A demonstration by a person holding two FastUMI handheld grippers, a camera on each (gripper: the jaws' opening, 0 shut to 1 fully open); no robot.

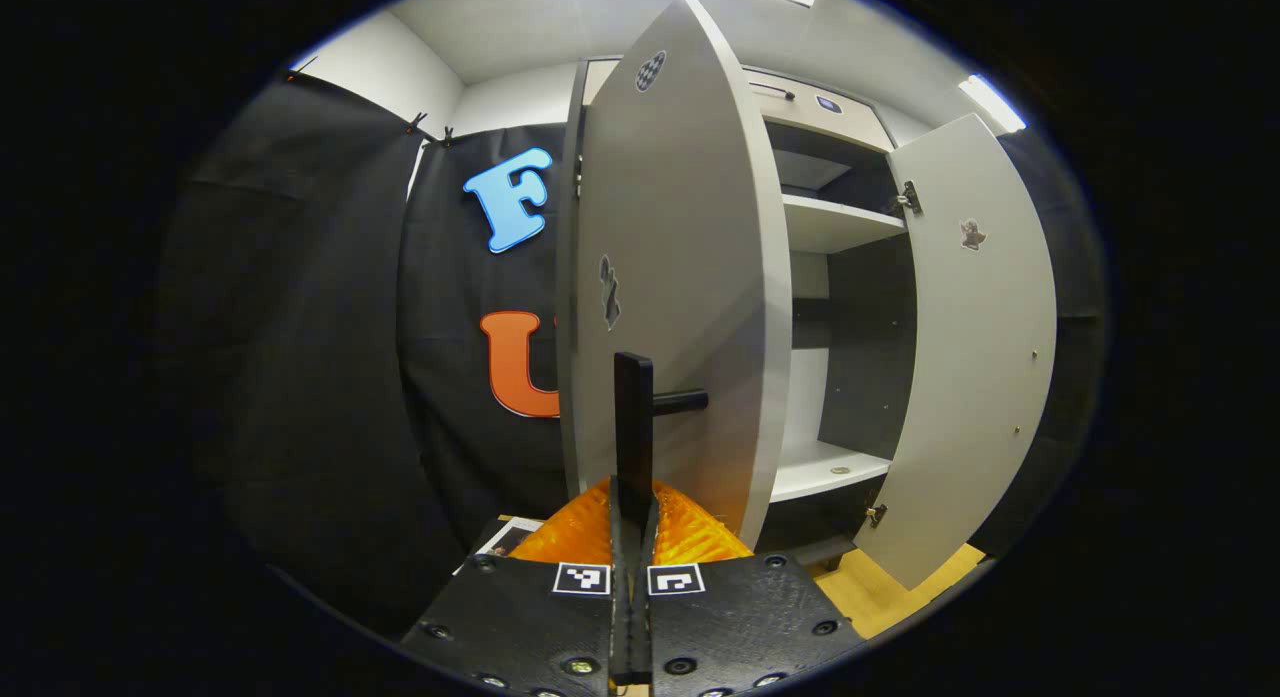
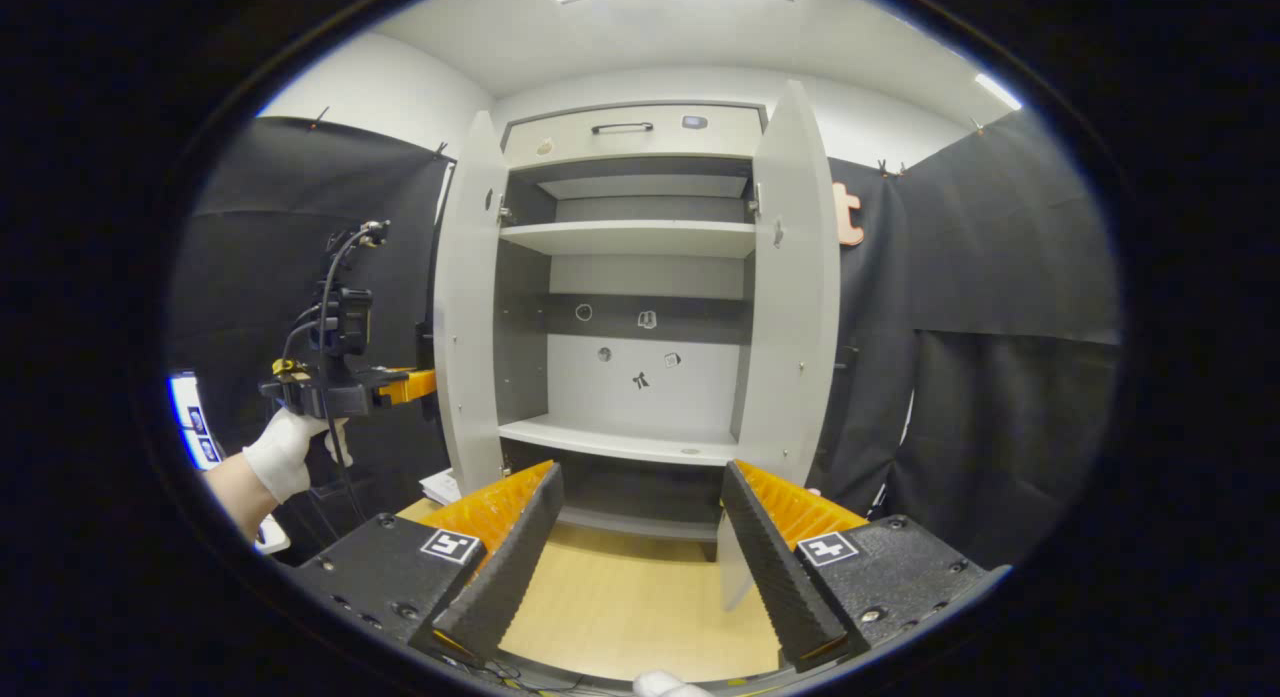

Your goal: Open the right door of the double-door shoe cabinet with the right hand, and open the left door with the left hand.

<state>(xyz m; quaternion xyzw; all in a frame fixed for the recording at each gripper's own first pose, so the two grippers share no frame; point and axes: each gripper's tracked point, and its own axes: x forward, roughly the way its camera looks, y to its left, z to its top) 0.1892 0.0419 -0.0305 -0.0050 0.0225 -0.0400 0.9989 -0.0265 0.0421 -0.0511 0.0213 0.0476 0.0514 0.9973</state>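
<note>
The shoe cabinet [image 2: 640, 277] fills the middle of the right gripper view, its shelves bare to sight. Its left door [image 2: 468, 307] stands swung out at 9 o'clock and its right door [image 2: 795, 287] at 3 o'clock, both wide open. In the left gripper view the left door's handle [image 1: 634, 417] rises at 12 o'clock from the left gripper [image 1: 632, 537], whose fingers are clamped on it. The right gripper [image 2: 640, 537] hangs before the cabinet, fingers spread well apart, touching nothing. A gloved hand [image 2: 285, 452] sits at 8 o'clock.
</note>
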